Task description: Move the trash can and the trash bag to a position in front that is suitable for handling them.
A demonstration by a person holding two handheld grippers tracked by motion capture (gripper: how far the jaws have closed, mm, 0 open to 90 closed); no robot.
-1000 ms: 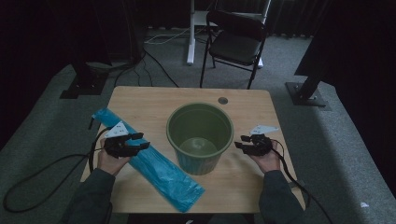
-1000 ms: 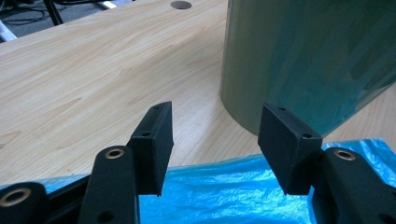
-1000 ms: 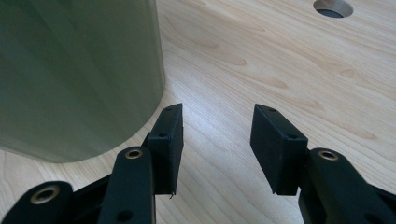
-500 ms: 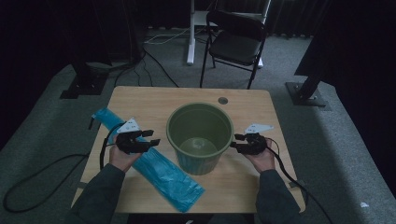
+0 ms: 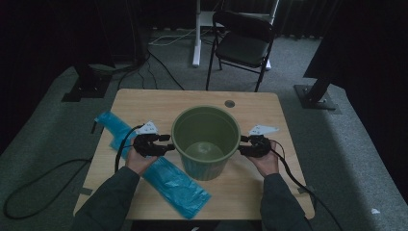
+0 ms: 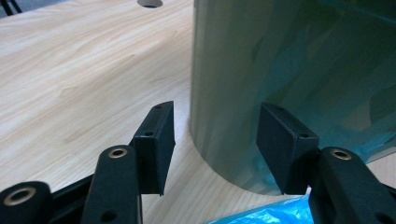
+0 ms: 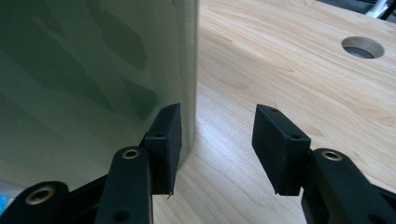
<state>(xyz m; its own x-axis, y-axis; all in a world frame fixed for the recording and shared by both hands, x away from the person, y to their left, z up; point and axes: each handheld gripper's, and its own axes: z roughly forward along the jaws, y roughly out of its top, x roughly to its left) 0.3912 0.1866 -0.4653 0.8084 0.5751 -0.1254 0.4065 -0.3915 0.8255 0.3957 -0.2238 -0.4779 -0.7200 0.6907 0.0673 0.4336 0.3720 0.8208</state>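
Right in front of the left gripper [image 5: 167,144], just past its tips: the round side of the green bucket [image 5: 204,166]. Standing up straight in the middle of the table [image 5: 144,103], mouth up, tall way pointing up and down. Jaws of that gripper wide apart, just now closed in a tiny bit, with nothing pinched between them. Only the bulge of the bucket's wall close ahead of the gap. Under and a bit behind that same gripper: a blue bag [image 5: 168,180], flat on the wood. Across on the far side of the bucket, pointing back this way: the right gripper [image 5: 242,145], also loose and wide, holding nothing. Pressed up close to the wall with one jaw, maybe touching, too close to tell. Bare wood ahead of the other jaw. Both about as near, one on each side, with the bucket in between. Next, most likely: push both straight in toward each other to squeeze the round wall, or reach up for the rim. Probably too wide a wall for one pair of jaws alone.
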